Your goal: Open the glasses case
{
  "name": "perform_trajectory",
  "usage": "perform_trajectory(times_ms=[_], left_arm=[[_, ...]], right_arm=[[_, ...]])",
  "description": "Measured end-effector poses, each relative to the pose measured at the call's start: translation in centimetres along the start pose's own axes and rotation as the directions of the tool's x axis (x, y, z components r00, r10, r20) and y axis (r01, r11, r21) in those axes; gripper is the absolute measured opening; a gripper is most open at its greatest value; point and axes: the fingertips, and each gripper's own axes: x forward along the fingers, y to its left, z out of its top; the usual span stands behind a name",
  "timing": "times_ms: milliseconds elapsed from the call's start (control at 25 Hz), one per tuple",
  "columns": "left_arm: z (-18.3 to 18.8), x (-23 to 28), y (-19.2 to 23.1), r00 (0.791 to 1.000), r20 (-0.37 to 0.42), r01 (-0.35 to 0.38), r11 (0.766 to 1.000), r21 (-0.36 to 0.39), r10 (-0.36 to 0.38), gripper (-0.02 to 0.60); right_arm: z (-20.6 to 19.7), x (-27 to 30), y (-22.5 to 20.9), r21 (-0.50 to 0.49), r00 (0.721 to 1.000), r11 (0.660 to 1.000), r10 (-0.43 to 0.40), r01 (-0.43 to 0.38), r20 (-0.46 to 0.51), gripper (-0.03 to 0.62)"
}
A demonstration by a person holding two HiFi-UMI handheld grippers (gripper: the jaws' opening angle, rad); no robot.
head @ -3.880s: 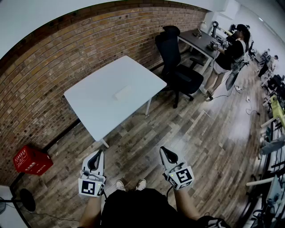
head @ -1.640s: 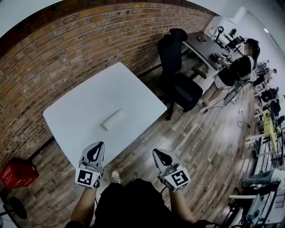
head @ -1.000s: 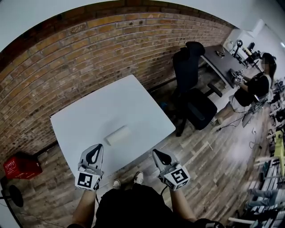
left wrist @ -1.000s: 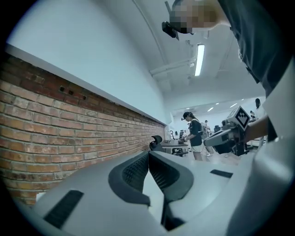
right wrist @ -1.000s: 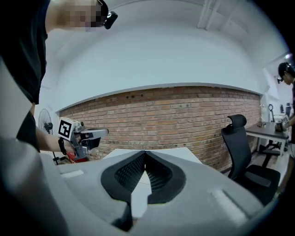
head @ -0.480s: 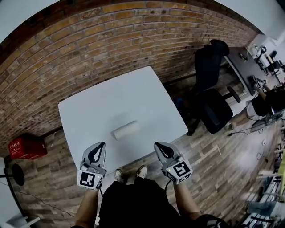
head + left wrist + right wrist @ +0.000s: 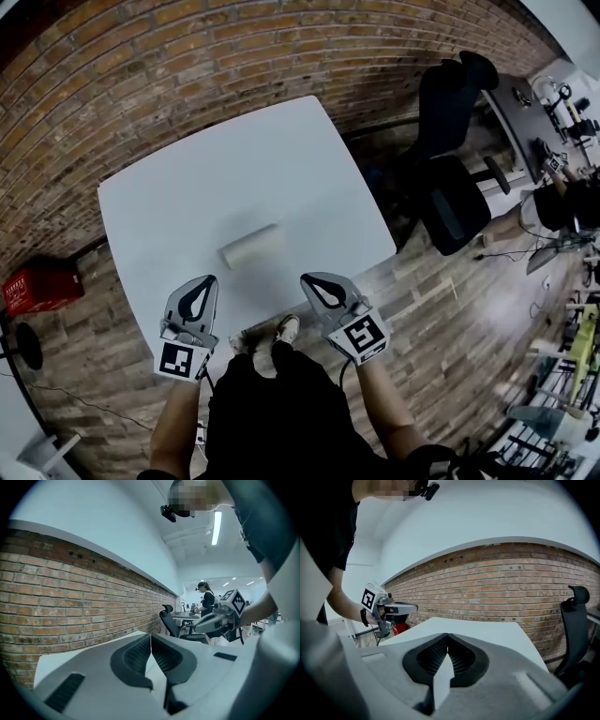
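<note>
A pale, rounded glasses case point(image 7: 251, 246) lies shut near the middle of the white table point(image 7: 169, 202) in the head view. My left gripper point(image 7: 203, 278) hovers over the table's near edge, below and left of the case, jaws shut and empty. My right gripper point(image 7: 307, 278) sits just below and right of the case, also shut with nothing held. In the left gripper view my left gripper point(image 7: 150, 635) points along the tabletop and my right gripper point(image 7: 197, 626) shows at the right. The right gripper view shows my right gripper point(image 7: 447, 635) with my left gripper point(image 7: 412, 606) at the left. The case is hidden in both gripper views.
A brick wall point(image 7: 141, 84) runs behind the table. A black office chair point(image 7: 450, 187) stands at the table's right, with a dark desk point(image 7: 520, 103) and a person point(image 7: 562, 202) beyond. A red crate point(image 7: 37, 286) sits on the wooden floor at the left.
Across the earlier frames I walked up to the table, which now lies directly below. Both grippers have sunk and moved forward over its near edge, closer to the case.
</note>
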Motion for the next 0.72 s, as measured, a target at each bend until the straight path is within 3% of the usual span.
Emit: perform_trajectory(times_ms=[120, 280, 600, 720], left_arm=[[-1.4, 1.3, 0.8, 1.0, -0.012, -0.014, 0.999, -0.041, 0.013, 0.008], [-3.7, 2.1, 2.2, 0.998, -0.044, -0.054, 0.995, -0.09, 0.05, 0.008], [-8.6, 3.7, 1.4, 0.993, -0.116, -0.015, 0.996, -0.088, 0.005, 0.008], [-9.7, 4.1, 1.7, 0.992, -0.127, -0.004, 0.998, -0.063, -0.004, 0.008]], right_arm=[[-1.5, 1.1, -0.3, -0.091, 0.996, 0.994, 0.062, -0.067, -0.058, 0.014], [-3.4, 2.4, -1.9, -0.124, 0.991, 0.987, 0.088, -0.101, -0.103, 0.021], [-7.6, 6.0, -4.3, -0.163, 0.982, 0.975, 0.131, -0.152, -0.134, 0.058], [-9.1, 7.5, -4.1, -0.256, 0.965, 0.941, 0.176, -0.223, -0.194, 0.096]])
